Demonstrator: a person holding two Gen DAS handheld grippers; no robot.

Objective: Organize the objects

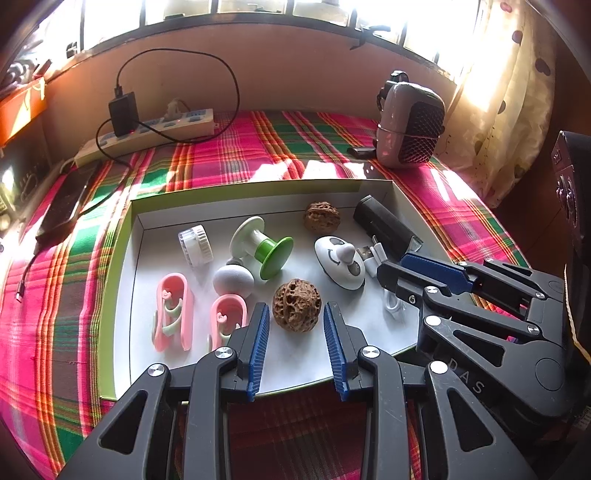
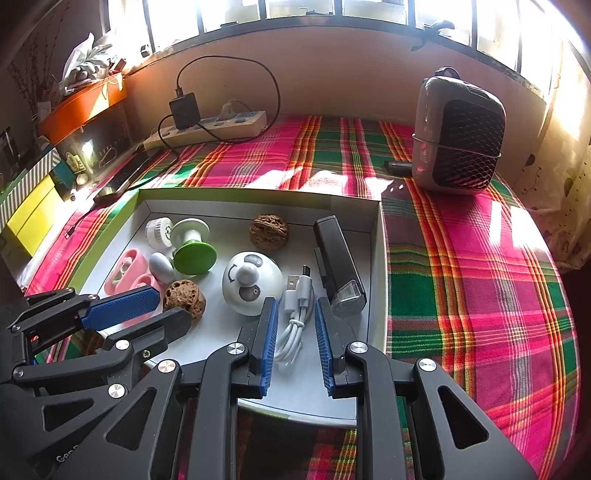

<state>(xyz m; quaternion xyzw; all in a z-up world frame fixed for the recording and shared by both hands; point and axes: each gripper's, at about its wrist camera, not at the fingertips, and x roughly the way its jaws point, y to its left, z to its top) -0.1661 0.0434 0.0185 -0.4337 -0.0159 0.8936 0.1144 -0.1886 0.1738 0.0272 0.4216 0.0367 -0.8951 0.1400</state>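
Surface: bed or table under a plaid cloth (image 2: 461,258), pink, green and orange; sunlit patches across its far half. Behind the cloth, a tan wall (image 2: 332,74), with a barred window (image 2: 303,7) above it, strongly overexposed. White power strip (image 2: 221,127) at the wall's foot, at the cloth's far left corner, black charger (image 2: 184,105) plugged in. Right of the cloth, a spotted curtain (image 1: 517,92). Left of it, an orange box (image 2: 85,105) on stacked clutter.
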